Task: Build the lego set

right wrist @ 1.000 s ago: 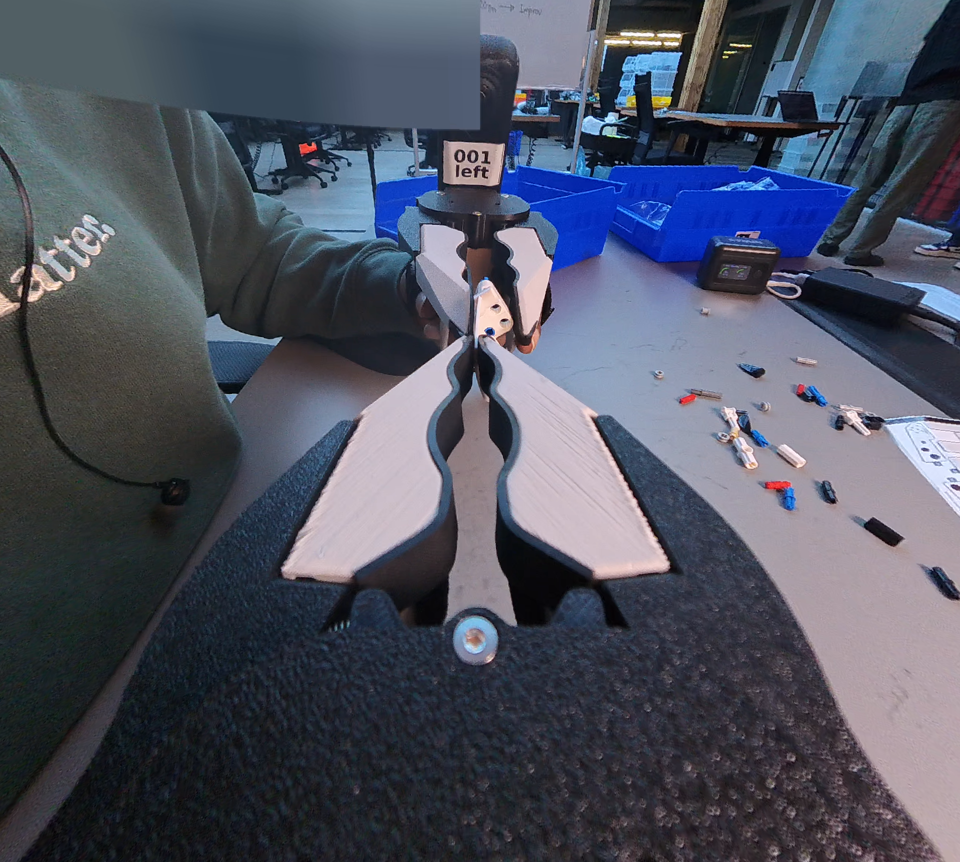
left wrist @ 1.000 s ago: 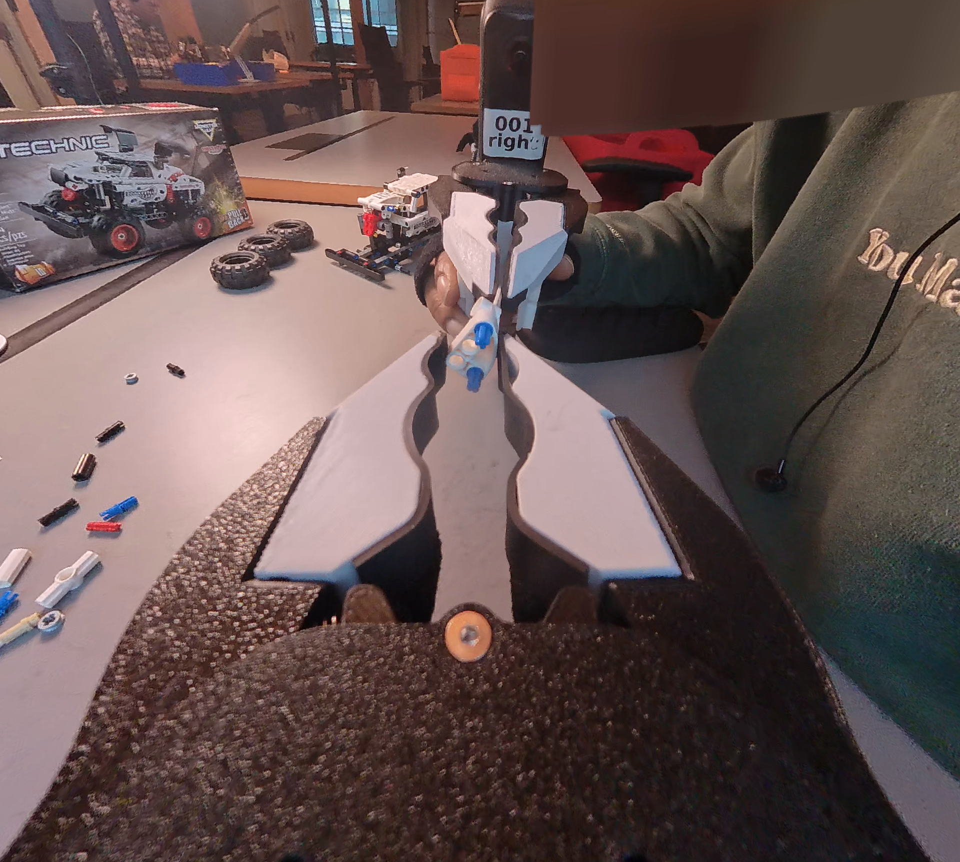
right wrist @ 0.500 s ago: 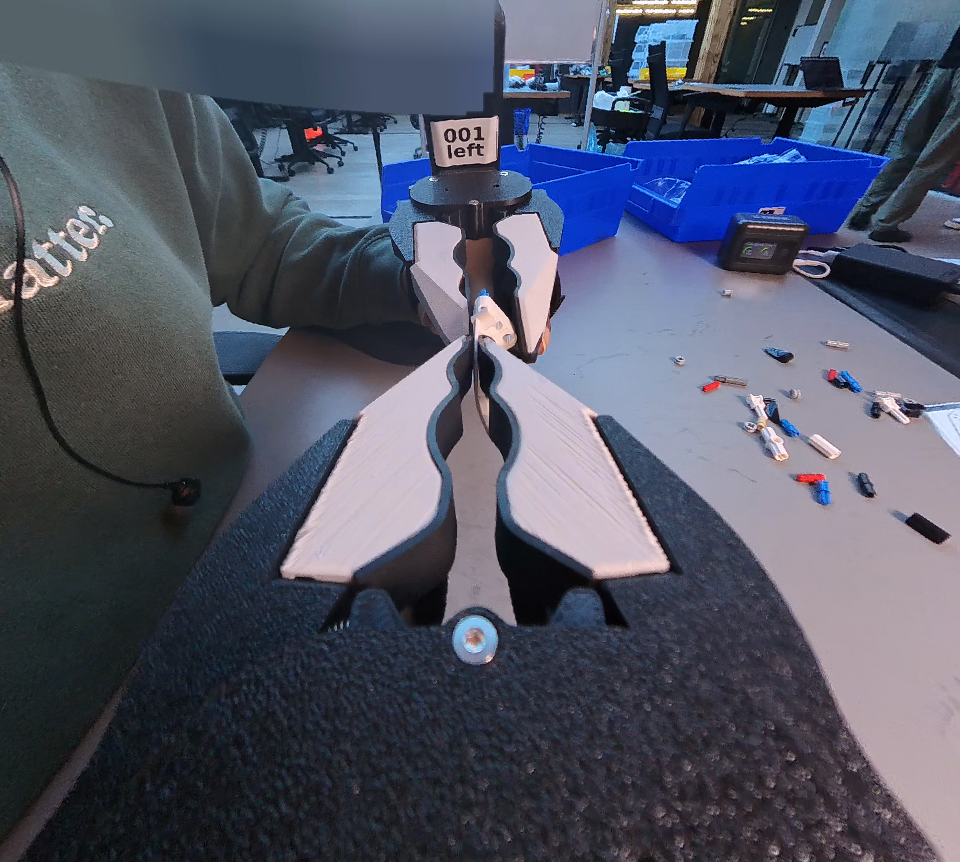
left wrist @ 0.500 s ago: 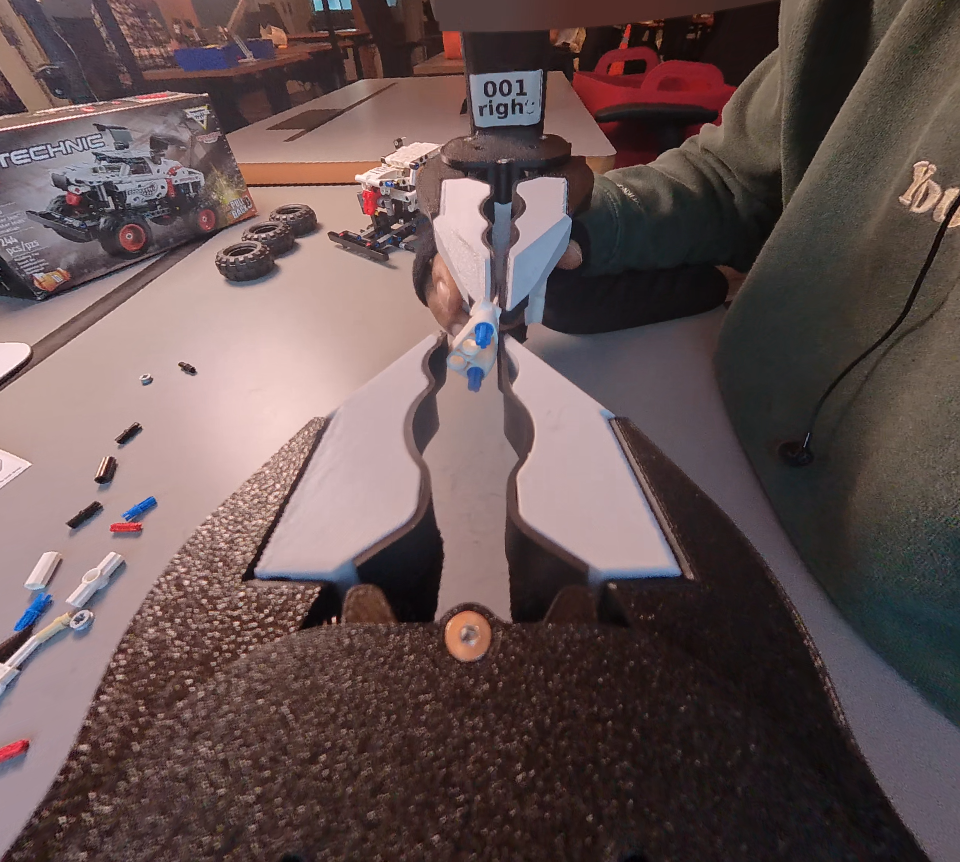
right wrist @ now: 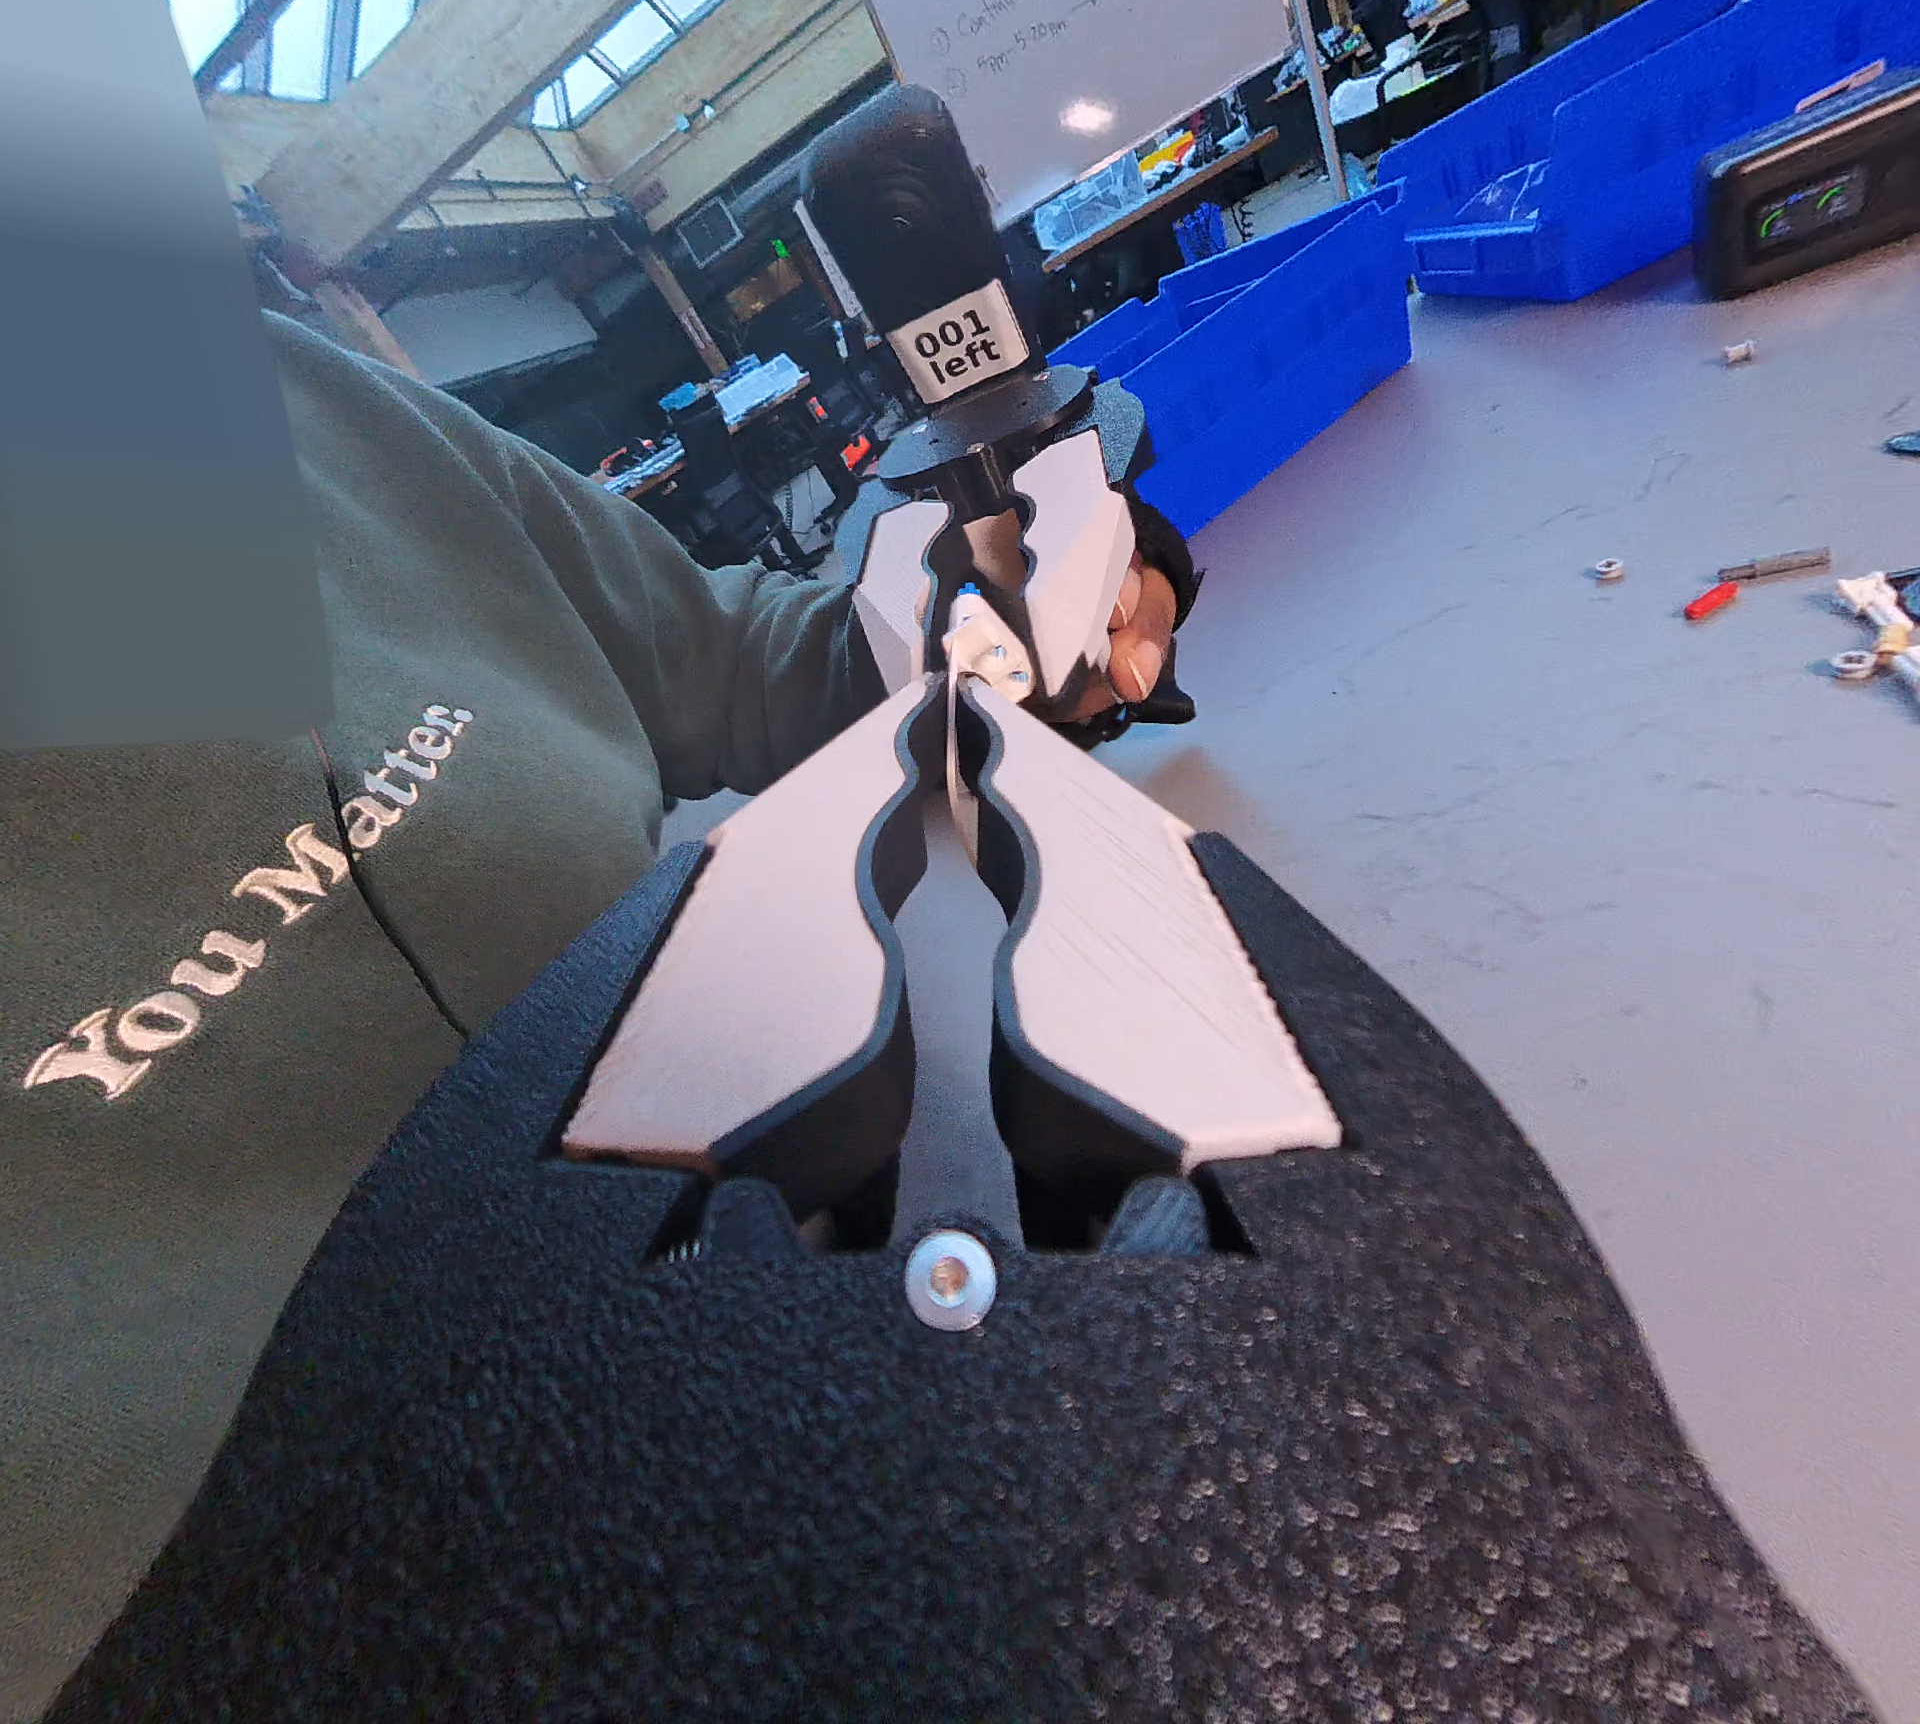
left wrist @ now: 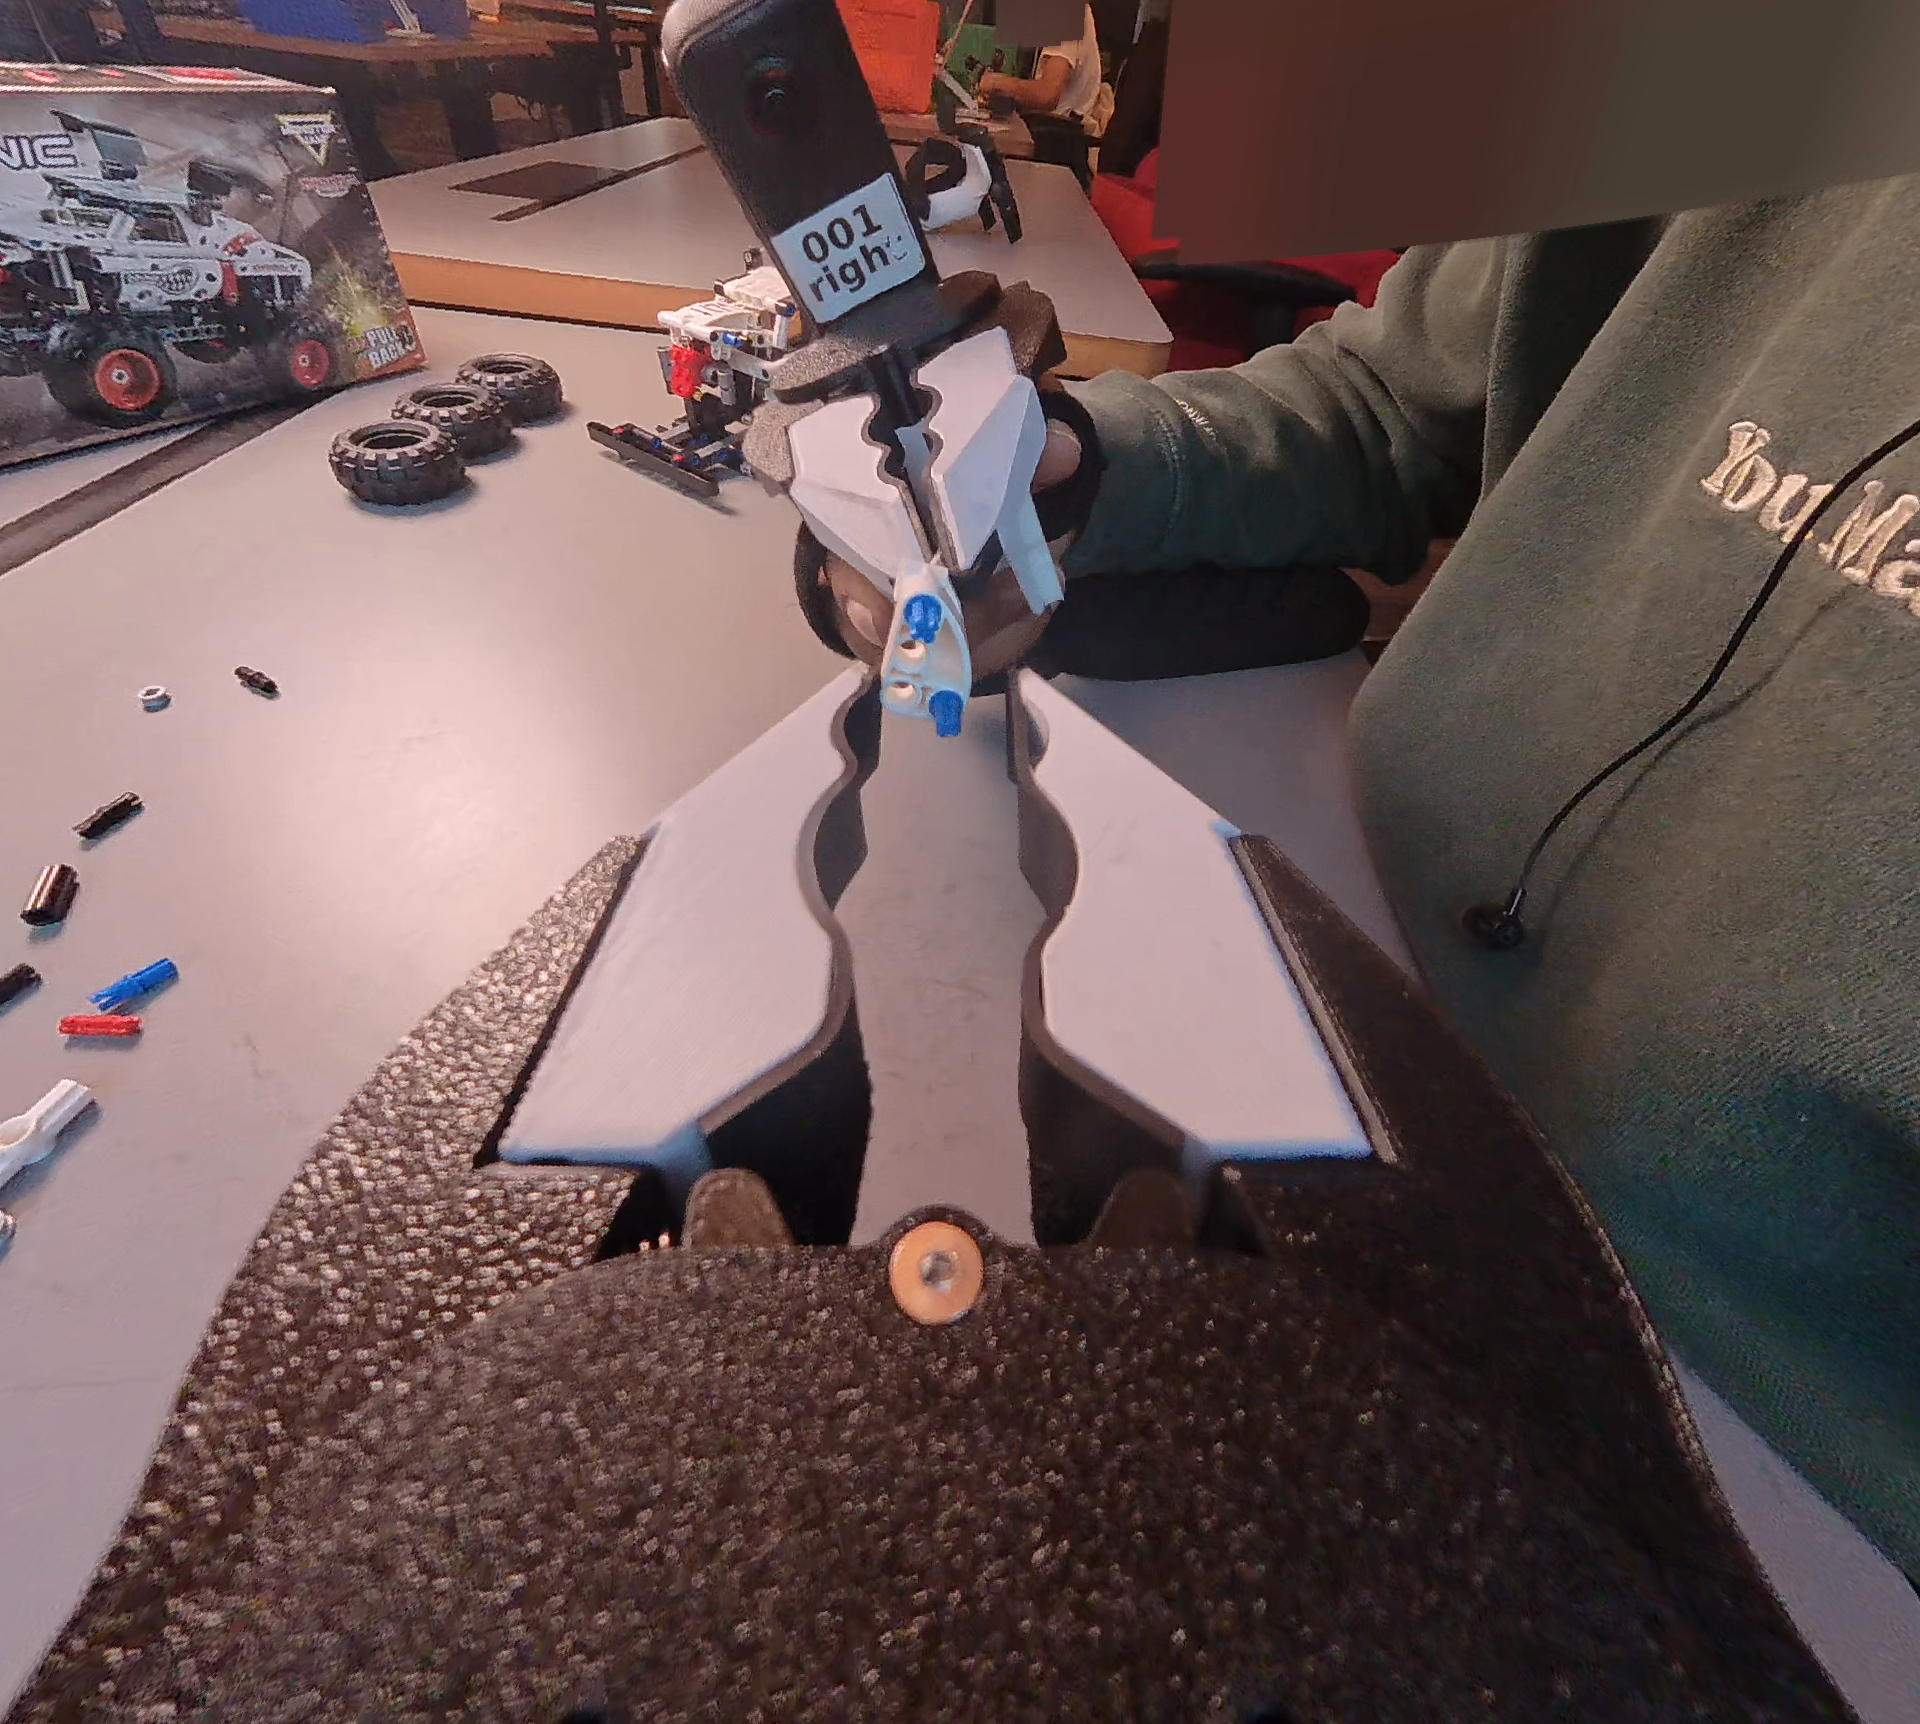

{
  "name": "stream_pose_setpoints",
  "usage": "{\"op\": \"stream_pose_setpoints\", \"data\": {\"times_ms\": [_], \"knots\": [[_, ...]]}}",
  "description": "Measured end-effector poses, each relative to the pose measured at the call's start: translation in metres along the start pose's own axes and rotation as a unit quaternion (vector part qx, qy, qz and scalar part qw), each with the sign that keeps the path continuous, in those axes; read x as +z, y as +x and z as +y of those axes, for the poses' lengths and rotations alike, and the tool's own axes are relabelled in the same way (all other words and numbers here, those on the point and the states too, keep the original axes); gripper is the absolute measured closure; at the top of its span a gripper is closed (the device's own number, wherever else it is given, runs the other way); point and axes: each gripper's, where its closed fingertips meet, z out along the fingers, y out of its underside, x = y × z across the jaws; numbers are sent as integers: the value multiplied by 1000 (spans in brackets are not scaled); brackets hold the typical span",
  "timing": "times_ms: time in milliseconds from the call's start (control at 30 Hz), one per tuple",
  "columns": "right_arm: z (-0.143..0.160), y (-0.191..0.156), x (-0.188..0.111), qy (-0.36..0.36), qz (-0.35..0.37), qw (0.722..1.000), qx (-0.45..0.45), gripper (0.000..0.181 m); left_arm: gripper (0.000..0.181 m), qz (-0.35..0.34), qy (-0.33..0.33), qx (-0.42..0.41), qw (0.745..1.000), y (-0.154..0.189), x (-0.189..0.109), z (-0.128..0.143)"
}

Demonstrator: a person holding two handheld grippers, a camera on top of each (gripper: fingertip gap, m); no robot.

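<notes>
A white angled lego piece with blue pins is held up above the grey table. My right gripper is shut on its upper end and tilts to one side. In the right wrist view the right gripper is nearly closed, with the piece sticking out past its tips. My left gripper faces it, open, its tips on either side of the piece's lower end without gripping it. In the right wrist view the left gripper shows with its fingers spread around the piece.
A partly built truck model, three black tyres and the set's box stand at the far left. Loose pins lie on the left. Blue bins, a black device and small parts lie on the right. A person's green sweatshirt is close.
Both grippers have rolled and tilted while staying tip to tip. The white piece has turned with the right gripper. The left jaws stand slightly wider around it.
</notes>
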Motion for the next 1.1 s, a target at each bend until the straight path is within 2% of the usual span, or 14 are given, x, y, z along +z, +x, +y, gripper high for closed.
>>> {"op": "stream_pose_setpoints", "data": {"times_ms": [200, 300, 400, 467, 567, 667, 767, 900, 1100], "knots": [[2, 6, 1, -1, 7, 1000, 27, 181, 159, -20, -7, -9, 1000, -6, 3, 3], [2, 10, 2, 4, 12, 998, 56, 181, 166, -39, -20, -19, 999, -12, 4, 6], [-1, 17, 1, 25, 6, 993, 114, 181, 166, -35, -12, -75, 996, -18, 3, 5], [-8, 20, -1, 50, 4, 991, 122, 179, 166, -22, 11, -125, 992, -20, 1, 1], [-22, 19, -8, 78, 16, 994, 78, 166, 166, 1, 71, -208, 976, -29, -9, -10], [-19, 21, -7, 56, 65, 996, -5, 161, 166, 17, 106, -244, 964, -33, -15, -18], [-18, 23, -2, 51, 87, 994, -33, 161, 166, 26, 114, -257, 959, -31, -11, -19], [-19, 24, 2, 56, 103, 992, -52, 174, 166, 17, 99, -237, 966, -26, -2, -16], [-18, 22, 2, 33, 111, 990, -87, 175, 166, 38, 107, -270, 956, -24, -1, -17]]}}
